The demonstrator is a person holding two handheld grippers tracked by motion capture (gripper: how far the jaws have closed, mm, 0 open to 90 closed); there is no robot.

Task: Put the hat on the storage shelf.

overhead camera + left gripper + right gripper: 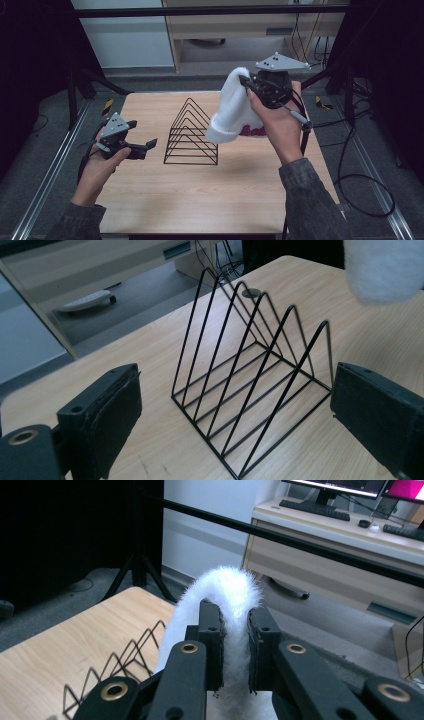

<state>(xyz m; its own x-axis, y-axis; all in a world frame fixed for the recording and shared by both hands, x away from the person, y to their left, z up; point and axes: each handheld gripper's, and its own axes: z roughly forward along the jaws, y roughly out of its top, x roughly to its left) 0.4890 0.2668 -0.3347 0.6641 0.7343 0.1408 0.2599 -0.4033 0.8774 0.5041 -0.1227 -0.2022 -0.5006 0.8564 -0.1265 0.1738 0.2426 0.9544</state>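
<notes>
A white fluffy knit hat (232, 110) with pink lettering hangs above the right side of the wooden table (200, 195). My right gripper (246, 82) is shut on its upper fold. In the right gripper view the pads (212, 645) pinch the white hat (227, 587) between them. A black wire rack (192, 135) of triangular dividers stands mid-table, just left of the hanging hat. My left gripper (142, 133) is raised left of the rack, open and holding nothing. In the left gripper view the rack (255, 385) sits ahead between the wide jaws, and the hat's edge (382, 270) shows at top right.
Black frame bars and tripod legs (95, 80) surround the table. Cables (360, 190) lie on the floor at the right. A pale cabinet (240, 30) stands beyond the far edge. A desk with keyboards (315, 510) is in the background of the right gripper view.
</notes>
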